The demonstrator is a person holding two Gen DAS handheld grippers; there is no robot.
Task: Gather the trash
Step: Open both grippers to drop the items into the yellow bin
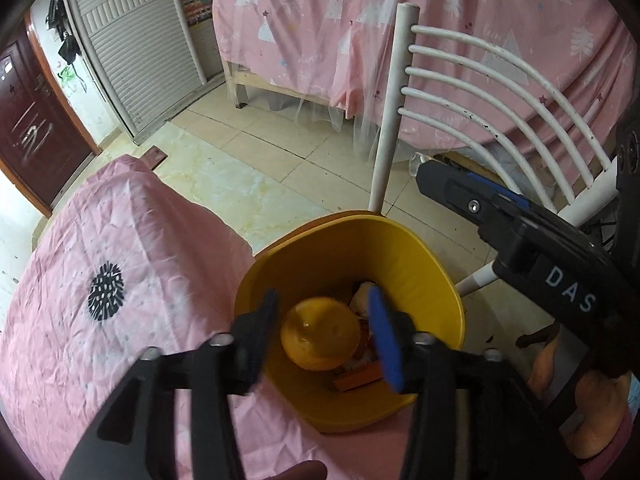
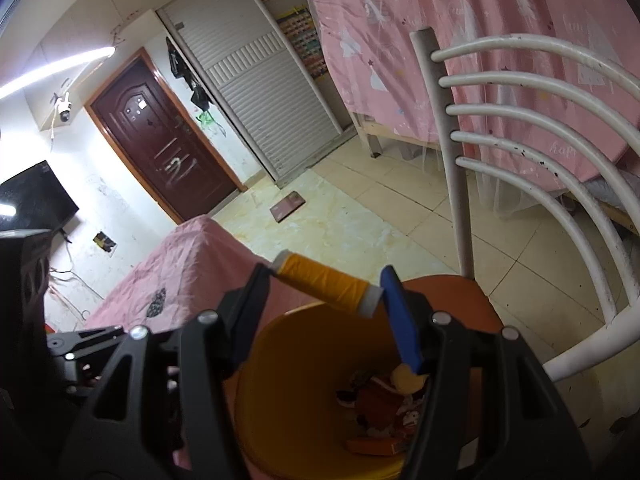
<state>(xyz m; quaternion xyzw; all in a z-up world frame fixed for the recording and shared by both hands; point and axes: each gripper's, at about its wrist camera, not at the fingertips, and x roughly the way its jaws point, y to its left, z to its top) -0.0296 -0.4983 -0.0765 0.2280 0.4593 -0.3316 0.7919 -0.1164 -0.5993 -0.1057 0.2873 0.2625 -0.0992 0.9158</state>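
Thread spool (image 2: 329,283) in right hand-held gripper (image 2: 326,280)

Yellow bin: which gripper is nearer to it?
Left. The left gripper hangs right over the bin mouth, above an orange ball inside. The right gripper, clamping a thread spool, is beside the rim.

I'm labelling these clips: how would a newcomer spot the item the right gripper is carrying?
Find the yellow bin beside the white chair. Above its rim, the right gripper clamps a spool of orange thread end to end: the only white-capped cylinder here.
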